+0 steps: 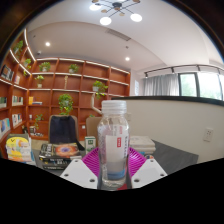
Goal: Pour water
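While the gripper hangs above a dark desk, the room spreads out behind it: white ceiling, one branching ceiling lamp with several bulbs, and small recessed lights on either side. Wooden shelving runs across the back wall and round the left side, dotted with green plants — at least five or six, the smaller ones too tiny to count surely. A window with pale curtains sits off to the right. On the desk's left end lie a yellow packet and a clutter of small items I can't make out. Now the main thing: one clear plastic bottle with a red-and-white label stands upright between the two fingers, its lower part against the two magenta pads, both seeming to press on it, so the tongs grip the bottle.
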